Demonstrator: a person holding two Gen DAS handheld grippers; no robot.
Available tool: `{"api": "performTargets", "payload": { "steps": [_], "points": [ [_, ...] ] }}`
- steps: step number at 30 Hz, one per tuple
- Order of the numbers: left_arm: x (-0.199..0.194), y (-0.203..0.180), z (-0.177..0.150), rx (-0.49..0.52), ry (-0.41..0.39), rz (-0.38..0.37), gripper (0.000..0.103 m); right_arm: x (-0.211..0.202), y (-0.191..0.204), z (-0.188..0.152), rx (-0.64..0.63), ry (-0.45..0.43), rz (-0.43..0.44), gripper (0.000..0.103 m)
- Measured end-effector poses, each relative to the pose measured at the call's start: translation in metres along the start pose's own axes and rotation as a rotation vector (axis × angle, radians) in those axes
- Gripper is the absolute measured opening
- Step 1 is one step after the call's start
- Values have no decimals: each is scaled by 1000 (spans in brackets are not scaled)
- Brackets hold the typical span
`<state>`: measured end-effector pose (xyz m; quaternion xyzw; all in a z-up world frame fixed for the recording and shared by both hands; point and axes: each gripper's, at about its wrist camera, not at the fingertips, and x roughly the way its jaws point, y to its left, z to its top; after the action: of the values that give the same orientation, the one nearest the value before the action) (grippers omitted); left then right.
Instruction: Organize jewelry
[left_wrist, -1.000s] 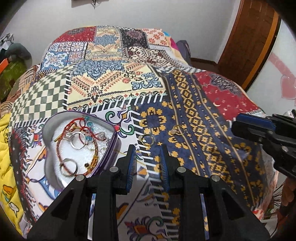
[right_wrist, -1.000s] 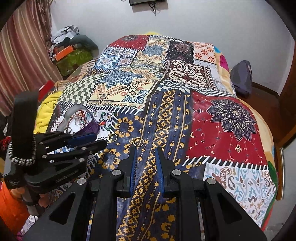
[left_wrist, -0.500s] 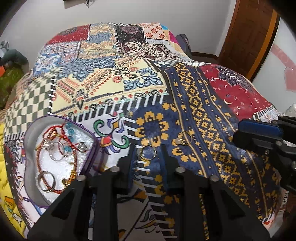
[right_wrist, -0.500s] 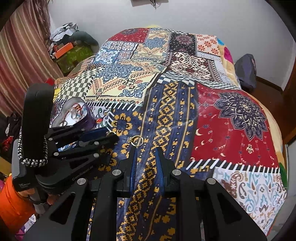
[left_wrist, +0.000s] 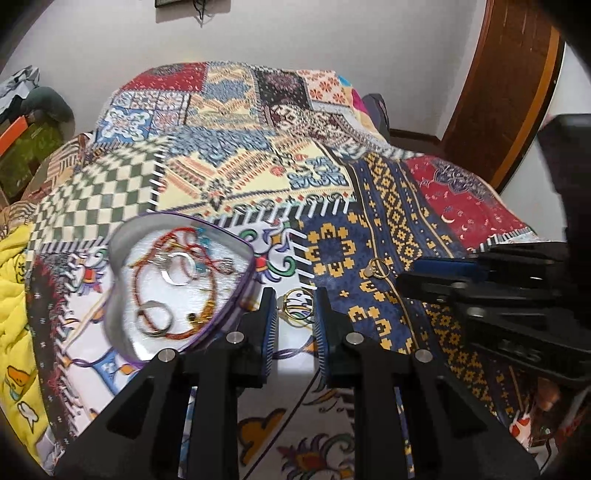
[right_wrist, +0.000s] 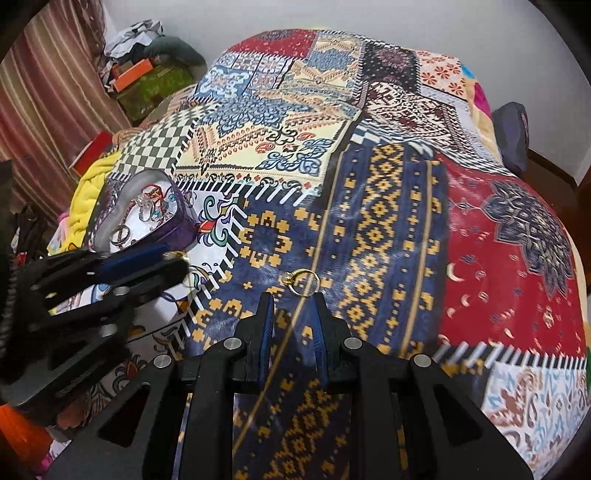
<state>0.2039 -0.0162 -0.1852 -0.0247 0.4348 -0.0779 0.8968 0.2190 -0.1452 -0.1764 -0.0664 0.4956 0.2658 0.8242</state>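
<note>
A purple heart-shaped box (left_wrist: 122, 291) lies open on the patchwork bedspread, holding red cord bracelets and silver rings; it also shows in the right wrist view (right_wrist: 177, 225). A gold ring (left_wrist: 295, 303) lies just right of the box, between the tips of my open left gripper (left_wrist: 293, 317). A second gold ring (left_wrist: 376, 267) lies further right on the blue patch. In the right wrist view this ring (right_wrist: 303, 281) lies just ahead of my open right gripper (right_wrist: 293, 310). Both grippers are empty.
The patchwork bedspread (right_wrist: 369, 184) covers the whole bed. A yellow blanket (left_wrist: 14, 295) lies at the left edge. Clutter and a curtain (right_wrist: 44, 92) stand at the left, a wooden door (left_wrist: 498, 92) at the right.
My left gripper has moved forward and down so the near gold ring now sits between its tips. My right gripper has come closer to the second ring.
</note>
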Motion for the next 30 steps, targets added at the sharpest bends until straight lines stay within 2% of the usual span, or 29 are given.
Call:
{"api": "performTargets", "payload": {
  "steps": [5, 14, 16, 17, 19, 30],
  "points": [
    [-18, 7, 3, -15, -45, -25, 19, 18, 3, 3, -7, 37, -31, 18],
    [-36, 6, 1, -16, -93, -47, 19, 21, -1, 6, 19, 23, -27, 18],
    [-37, 8, 1, -22, -94, -46, 19, 20, 1, 6, 12, 16, -48, 14],
    [-38, 9, 0, -28, -94, -47, 19, 21, 1, 7, 10, 17, -51, 9],
    [-41, 12, -1, -33, -97, -42, 19, 19, 2, 7, 10, 15, -49, 8],
    [-70, 37, 0, -81, -150, 1, 19, -12, 23, 6, 16, -80, -8, 8]
  ]
}}
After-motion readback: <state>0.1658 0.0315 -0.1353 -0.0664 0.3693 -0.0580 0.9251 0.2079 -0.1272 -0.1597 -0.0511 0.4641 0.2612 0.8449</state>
